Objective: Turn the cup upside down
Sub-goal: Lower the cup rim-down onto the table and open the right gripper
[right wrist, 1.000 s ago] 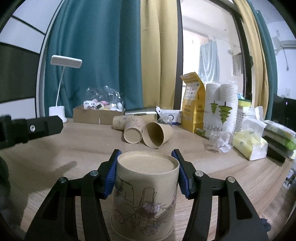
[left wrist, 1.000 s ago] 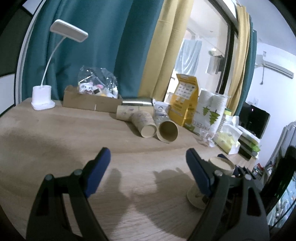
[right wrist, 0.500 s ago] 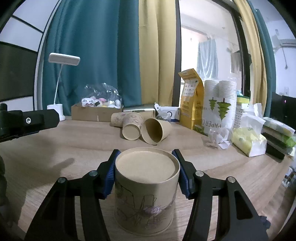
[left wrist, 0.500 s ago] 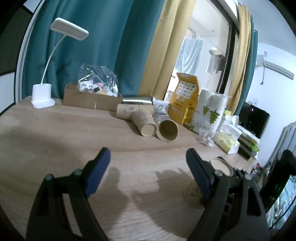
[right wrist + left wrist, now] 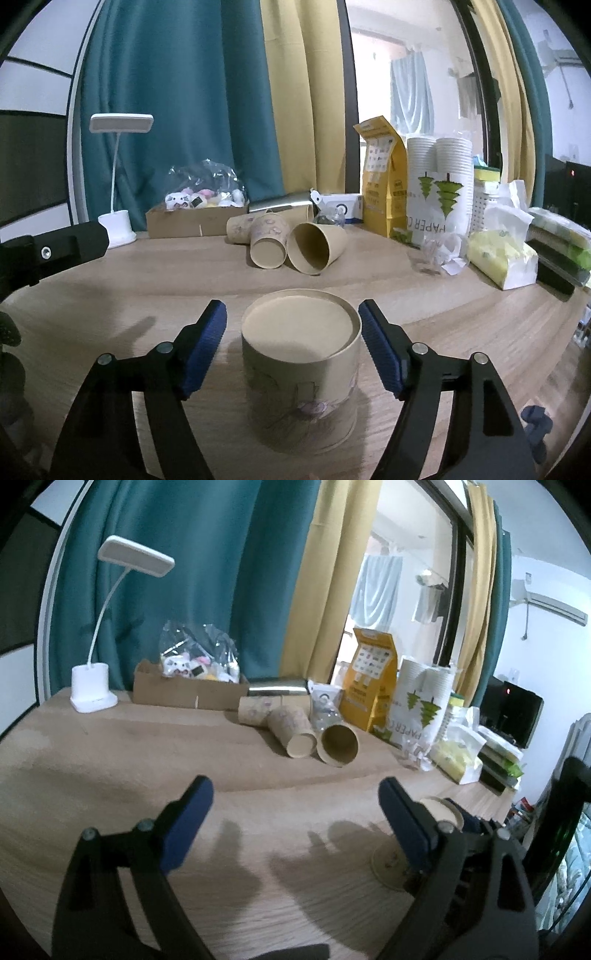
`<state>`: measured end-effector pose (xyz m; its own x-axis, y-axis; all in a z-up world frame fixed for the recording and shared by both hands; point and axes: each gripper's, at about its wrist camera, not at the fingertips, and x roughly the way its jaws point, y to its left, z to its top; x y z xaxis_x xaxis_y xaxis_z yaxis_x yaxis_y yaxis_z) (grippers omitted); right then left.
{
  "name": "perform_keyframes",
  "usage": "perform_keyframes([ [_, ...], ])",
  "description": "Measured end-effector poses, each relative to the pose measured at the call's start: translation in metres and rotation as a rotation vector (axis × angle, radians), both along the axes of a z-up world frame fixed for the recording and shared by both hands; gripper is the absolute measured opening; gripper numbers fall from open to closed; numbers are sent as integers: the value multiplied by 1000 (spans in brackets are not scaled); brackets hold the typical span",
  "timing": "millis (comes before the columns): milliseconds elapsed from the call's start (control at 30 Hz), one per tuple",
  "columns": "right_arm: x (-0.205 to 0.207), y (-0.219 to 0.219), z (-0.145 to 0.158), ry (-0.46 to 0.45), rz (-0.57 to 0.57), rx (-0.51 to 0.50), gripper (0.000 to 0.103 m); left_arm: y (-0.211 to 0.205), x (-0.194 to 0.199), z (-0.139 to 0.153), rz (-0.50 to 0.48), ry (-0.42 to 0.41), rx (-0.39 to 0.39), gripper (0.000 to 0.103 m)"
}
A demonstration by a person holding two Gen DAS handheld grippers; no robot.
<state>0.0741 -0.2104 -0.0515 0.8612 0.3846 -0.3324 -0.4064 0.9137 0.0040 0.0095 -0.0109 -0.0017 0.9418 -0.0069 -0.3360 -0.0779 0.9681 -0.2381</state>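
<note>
A tan paper cup [image 5: 301,363] with a drawing on its side stands upside down on the wooden table [image 5: 184,273], base up. My right gripper [image 5: 293,332] is open, its blue pads on either side of the cup with a gap on each side. In the left wrist view the same cup [image 5: 439,810] shows at the lower right, partly hidden behind a finger. My left gripper [image 5: 295,812] is open and empty over the table, left of the cup.
Three more paper cups [image 5: 291,242] lie on their sides further back. Behind them are a cardboard box [image 5: 194,219], a white desk lamp [image 5: 118,221], a yellow bag [image 5: 380,184], a pack of white cups [image 5: 439,184] and tissue packs [image 5: 502,260].
My right gripper has opened and let go of the cup, which now stands base up on the table. My left gripper has stayed open and barely moved.
</note>
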Motion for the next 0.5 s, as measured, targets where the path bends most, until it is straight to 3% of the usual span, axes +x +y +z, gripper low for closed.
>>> perform_keyframes([
  [500, -29, -14, 48, 54, -51, -5, 77, -6, -26, 33, 18, -41, 57, 98],
])
